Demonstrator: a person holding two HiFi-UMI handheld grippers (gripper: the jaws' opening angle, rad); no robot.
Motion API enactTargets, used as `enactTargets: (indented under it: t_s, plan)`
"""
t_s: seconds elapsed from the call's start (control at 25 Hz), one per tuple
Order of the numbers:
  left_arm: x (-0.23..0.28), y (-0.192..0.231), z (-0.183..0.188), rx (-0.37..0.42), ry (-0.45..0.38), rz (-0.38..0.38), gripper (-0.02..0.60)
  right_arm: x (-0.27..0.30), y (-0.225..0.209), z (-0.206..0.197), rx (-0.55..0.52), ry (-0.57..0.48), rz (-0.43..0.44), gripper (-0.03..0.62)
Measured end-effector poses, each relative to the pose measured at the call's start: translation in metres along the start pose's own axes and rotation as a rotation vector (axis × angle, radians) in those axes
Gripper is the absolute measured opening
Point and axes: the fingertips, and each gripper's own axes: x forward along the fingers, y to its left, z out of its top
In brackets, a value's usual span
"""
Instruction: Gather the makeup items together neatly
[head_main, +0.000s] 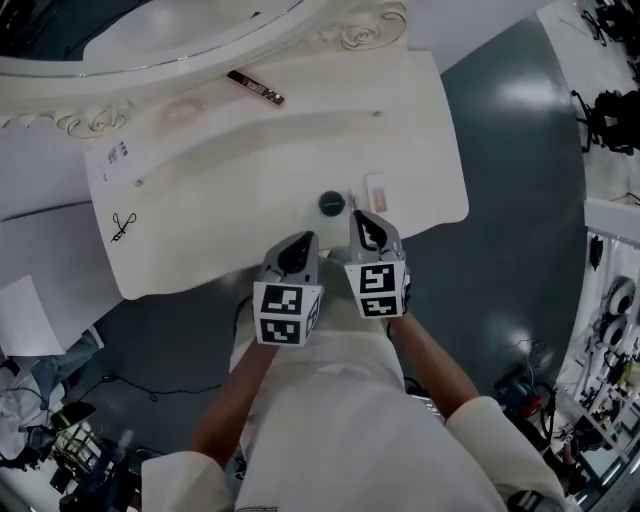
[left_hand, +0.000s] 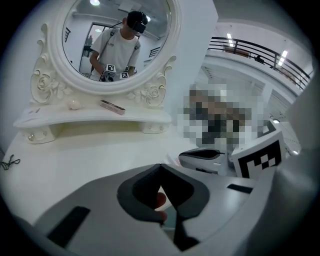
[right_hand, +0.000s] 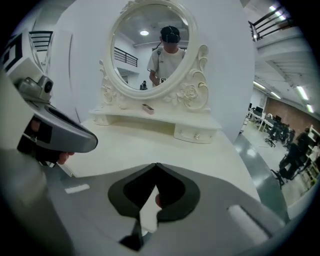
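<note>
On the white dressing table (head_main: 230, 160) a round dark green compact (head_main: 332, 204) lies near the front edge. A small pale pink-and-white packet (head_main: 377, 191) lies just right of it. A slim dark tube (head_main: 256, 88) (left_hand: 112, 106) (right_hand: 147, 108) rests on the raised shelf under the mirror, with a pale round thing (head_main: 183, 110) (left_hand: 74, 104) to its left. My left gripper (head_main: 305, 241) (left_hand: 160, 167) hovers at the front edge, shut and empty. My right gripper (head_main: 366, 221) (right_hand: 156, 166) is beside it, just short of the packet, shut with nothing between its tips.
An oval mirror (left_hand: 117, 40) in an ornate white frame stands at the back. A small black scissor-like tool (head_main: 122, 227) lies at the table's left end. Dark grey floor (head_main: 520, 150) surrounds the table. White sheets (head_main: 25, 315) and cables lie at the lower left.
</note>
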Motion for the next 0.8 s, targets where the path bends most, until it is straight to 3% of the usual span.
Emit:
enactTargets:
  t_s: [0.52,0.8]
  plan:
    - [-0.054,0.058,0.007,-0.108,-0.078,0.113,-0.005,0.009,0.074,0.048,-0.104,-0.025,0.158,0.002]
    - [-0.082,0.082,0.001,-0.166,-0.109,0.166,-0.005,0.004,0.124,0.066,-0.134,-0.04,0.293,0.002]
